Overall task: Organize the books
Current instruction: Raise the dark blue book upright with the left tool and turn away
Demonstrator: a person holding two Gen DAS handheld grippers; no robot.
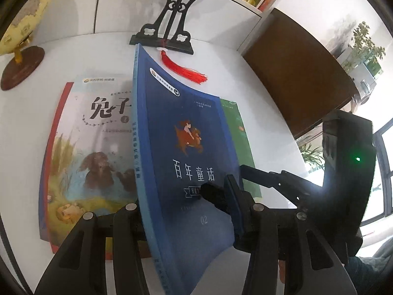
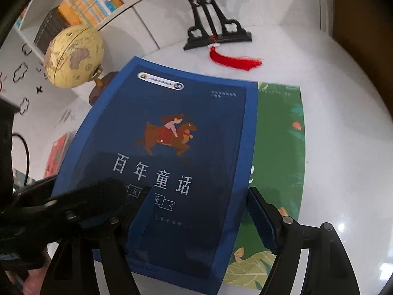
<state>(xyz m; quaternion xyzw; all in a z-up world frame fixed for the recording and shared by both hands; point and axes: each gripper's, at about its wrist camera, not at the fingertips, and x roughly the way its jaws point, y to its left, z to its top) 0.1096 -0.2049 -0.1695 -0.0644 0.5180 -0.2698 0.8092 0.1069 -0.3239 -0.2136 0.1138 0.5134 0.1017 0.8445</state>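
The blue book is tilted up off the white worktop, its spine edge raised, caught between the fingers of the left gripper — clamped on its lower edge. The right gripper straddles the same book lower down; its fingers stand apart, one on the cover and one just past the book's right edge (whether it pinches anything I cannot tell). Under the book lie a green book to the right and a rabbit picture book to the left. Beyond them stand a globe and a black stand with a red tassel.
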